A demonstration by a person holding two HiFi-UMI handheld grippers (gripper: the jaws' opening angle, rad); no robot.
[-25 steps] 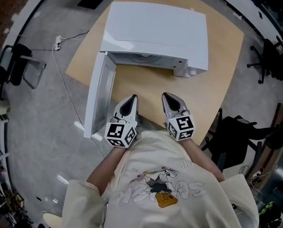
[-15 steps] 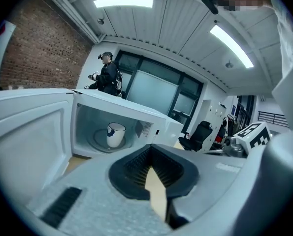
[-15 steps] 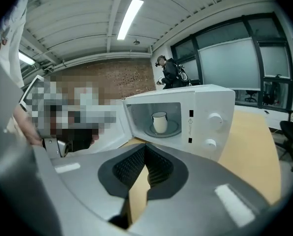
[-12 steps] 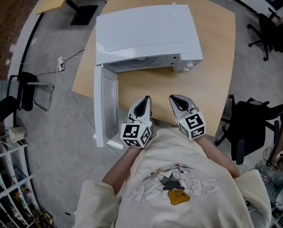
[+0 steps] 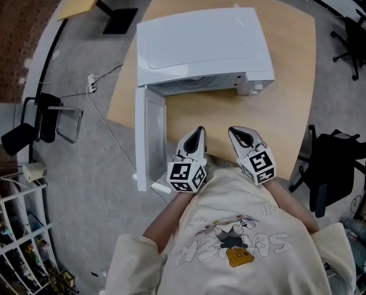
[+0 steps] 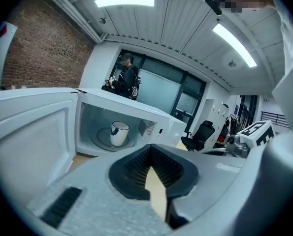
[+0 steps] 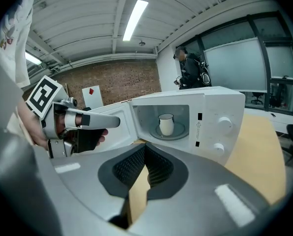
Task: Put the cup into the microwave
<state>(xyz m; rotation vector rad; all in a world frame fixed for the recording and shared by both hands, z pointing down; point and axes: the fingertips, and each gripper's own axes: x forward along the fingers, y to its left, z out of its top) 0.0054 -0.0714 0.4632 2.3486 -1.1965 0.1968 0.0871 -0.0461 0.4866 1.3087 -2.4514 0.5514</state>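
A white microwave (image 5: 201, 42) stands on a wooden table (image 5: 232, 112) with its door (image 5: 151, 134) swung open to the left. A white cup (image 6: 119, 133) with a dark mark stands upright on the turntable inside, also visible in the right gripper view as the cup (image 7: 166, 124). My left gripper (image 5: 198, 131) and right gripper (image 5: 235, 129) hover side by side near the table's front edge, well short of the oven. Both point at the open cavity. The left gripper (image 6: 151, 149) is shut and empty. So is the right gripper (image 7: 145, 149).
Black office chairs (image 5: 327, 165) stand to the right of the table, and another chair (image 5: 41, 118) stands on the left. A wire rack (image 5: 10, 238) is at lower left, and a cable (image 5: 103, 78) lies on the floor. A person (image 7: 188, 65) stands behind the microwave.
The head view has swung, so the microwave sits further right in the picture. My left gripper has drifted a little away from the open door. Both grippers stay close together.
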